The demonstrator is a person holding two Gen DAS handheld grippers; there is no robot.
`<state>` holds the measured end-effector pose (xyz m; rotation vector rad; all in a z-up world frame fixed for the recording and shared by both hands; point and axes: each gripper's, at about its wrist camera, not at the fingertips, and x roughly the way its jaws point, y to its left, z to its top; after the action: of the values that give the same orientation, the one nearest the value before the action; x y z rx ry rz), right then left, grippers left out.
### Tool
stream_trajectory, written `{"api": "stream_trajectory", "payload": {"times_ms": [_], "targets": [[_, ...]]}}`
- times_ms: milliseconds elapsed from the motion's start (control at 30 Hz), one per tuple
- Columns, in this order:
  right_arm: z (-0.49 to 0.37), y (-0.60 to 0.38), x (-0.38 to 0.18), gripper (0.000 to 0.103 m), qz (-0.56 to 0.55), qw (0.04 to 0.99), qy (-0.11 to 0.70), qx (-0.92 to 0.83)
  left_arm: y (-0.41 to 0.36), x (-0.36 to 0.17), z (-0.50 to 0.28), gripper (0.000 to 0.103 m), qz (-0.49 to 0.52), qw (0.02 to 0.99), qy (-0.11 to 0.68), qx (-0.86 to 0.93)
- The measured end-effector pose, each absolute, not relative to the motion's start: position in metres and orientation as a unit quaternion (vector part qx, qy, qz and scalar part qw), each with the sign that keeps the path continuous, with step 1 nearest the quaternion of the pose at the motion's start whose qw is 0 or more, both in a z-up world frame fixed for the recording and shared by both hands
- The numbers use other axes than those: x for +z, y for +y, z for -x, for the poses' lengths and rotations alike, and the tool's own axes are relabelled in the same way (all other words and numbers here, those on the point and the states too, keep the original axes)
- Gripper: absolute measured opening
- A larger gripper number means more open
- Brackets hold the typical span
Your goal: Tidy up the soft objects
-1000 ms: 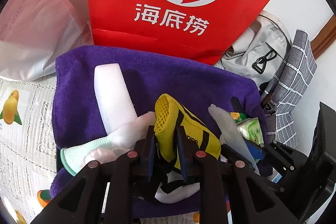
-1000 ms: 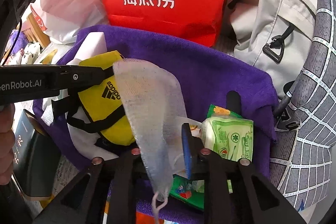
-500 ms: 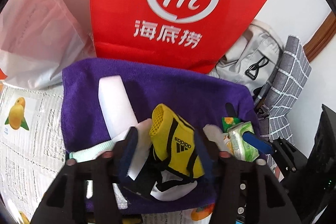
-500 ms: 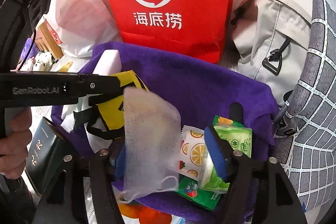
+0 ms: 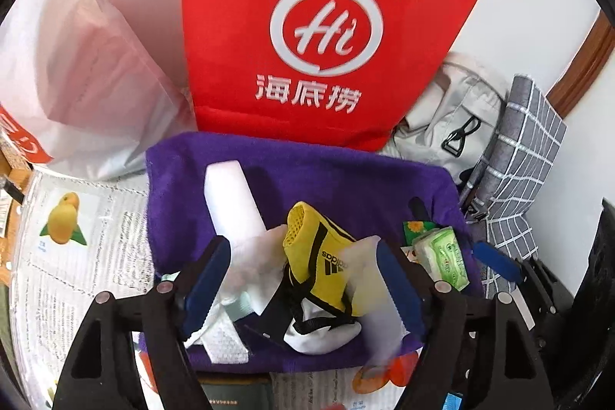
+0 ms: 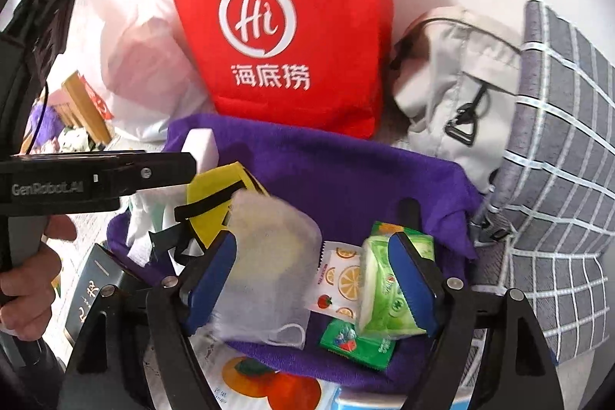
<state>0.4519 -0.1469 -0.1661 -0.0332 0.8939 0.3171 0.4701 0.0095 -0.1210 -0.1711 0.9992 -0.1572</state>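
A purple towel (image 5: 330, 179) holds the soft things. In the left wrist view a yellow Adidas pouch (image 5: 326, 256) lies on white cloth (image 5: 257, 256) beside a white foam block (image 5: 226, 202). My left gripper (image 5: 303, 279) is open and empty, jaws wide on either side of the pouch. In the right wrist view a white mesh bag (image 6: 269, 264) lies on the towel (image 6: 346, 171) next to green tissue packs (image 6: 388, 287) and a fruit-print sachet (image 6: 338, 283). My right gripper (image 6: 315, 279) is open and empty over them.
A red paper bag (image 5: 319, 37) stands behind the towel, with a white plastic bag (image 5: 77, 72) at its left. A grey backpack (image 6: 453, 79) and a checked grey cushion (image 6: 557, 179) lie to the right. A dark booklet (image 6: 92, 287) lies at the towel's front left.
Both grippers opened and drew back. The left let go of the yellow pouch and the right let go of the mesh bag, which now lie on the towel.
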Motion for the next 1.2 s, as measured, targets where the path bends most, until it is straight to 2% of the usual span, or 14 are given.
{"api": "stream_trajectory", "payload": {"times_ms": [67,433,833,900,967,1200], "targets": [[-0.446,-0.152,-0.164,0.081,0.006,0.892,0.429,0.146,0.012,-0.117,-0.466,0.083,0.081,0.875,0.472,-0.071],[-0.398,-0.187,-0.143,0.081,-0.011,0.894,0.436,0.101,0.018,-0.103,-0.425,0.083,0.077,0.877,0.472,-0.055],[-0.288,-0.204,-0.093,0.081,-0.044,0.908,0.412,0.069,0.005,-0.057,-0.296,0.083,0.047,0.899,0.432,-0.051],[-0.259,-0.207,-0.084,0.085,-0.041,0.912,0.404,0.055,0.004,-0.05,-0.267,0.084,0.038,0.905,0.421,-0.05],[-0.234,-0.208,-0.076,0.092,-0.033,0.917,0.395,0.041,0.003,-0.043,-0.242,0.086,0.031,0.911,0.409,-0.046],[-0.159,-0.212,-0.06,0.101,-0.026,0.925,0.378,0.015,0.0,-0.03,-0.157,0.094,0.017,0.925,0.377,-0.037]]}}
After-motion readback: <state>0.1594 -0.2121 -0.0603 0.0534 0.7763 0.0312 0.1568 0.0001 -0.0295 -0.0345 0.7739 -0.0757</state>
